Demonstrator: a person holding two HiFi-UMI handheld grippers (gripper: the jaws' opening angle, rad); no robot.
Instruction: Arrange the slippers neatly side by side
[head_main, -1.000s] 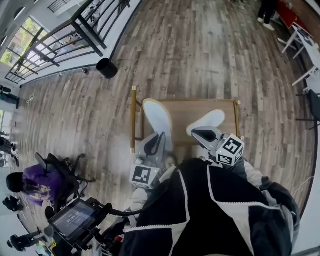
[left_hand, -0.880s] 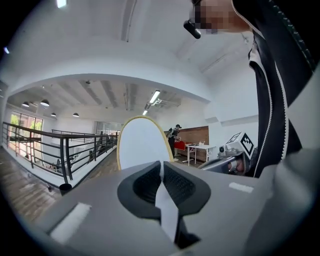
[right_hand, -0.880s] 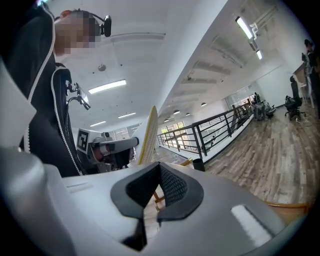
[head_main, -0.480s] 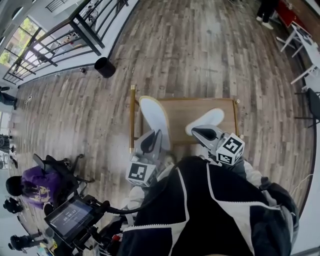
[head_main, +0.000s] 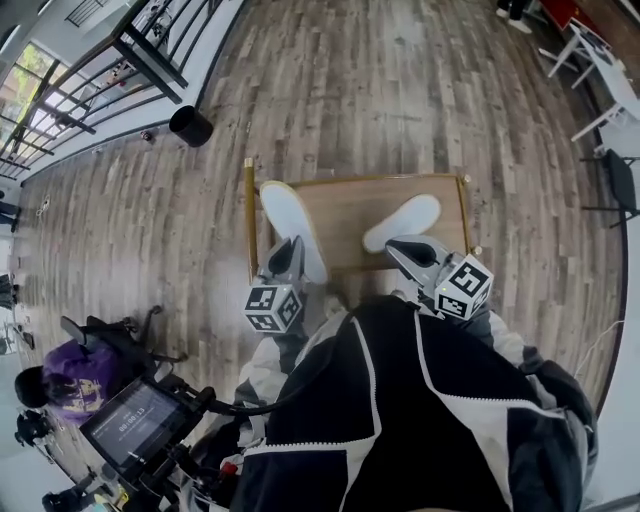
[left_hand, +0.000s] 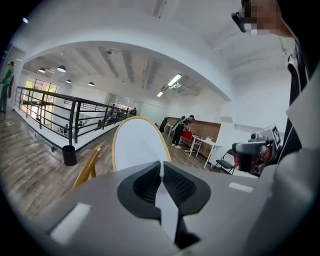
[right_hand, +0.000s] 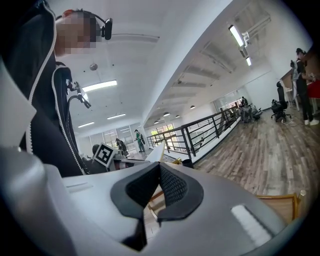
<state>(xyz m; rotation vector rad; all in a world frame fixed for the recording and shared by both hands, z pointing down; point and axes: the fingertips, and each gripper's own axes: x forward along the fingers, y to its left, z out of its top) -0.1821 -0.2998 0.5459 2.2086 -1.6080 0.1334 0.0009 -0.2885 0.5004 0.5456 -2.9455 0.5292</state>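
Two white slippers are over a small wooden table (head_main: 350, 200). The left slipper (head_main: 288, 222) reaches past the table's left part, and my left gripper (head_main: 290, 250) is shut on its near end. In the left gripper view that slipper's (left_hand: 137, 142) sole stands up beyond the left gripper (left_hand: 161, 166), whose pads pinch a thin white edge. The right slipper (head_main: 402, 221) lies slanted on the table's right half. My right gripper (head_main: 398, 247) sits at its near end, shut. Nothing shows between the right gripper's (right_hand: 160, 166) pads; the lifted left slipper (right_hand: 158, 150) appears beyond them.
A yellow wooden bar (head_main: 248, 225) runs along the table's left side. A black bin (head_main: 190, 125) stands by a dark railing (head_main: 150, 60) at the far left. A person in purple (head_main: 70, 365) sits at lower left. White tables (head_main: 600, 80) stand far right.
The left gripper and the slipper it holds have shifted a little up and left in the head view. The right gripper has hardly moved.
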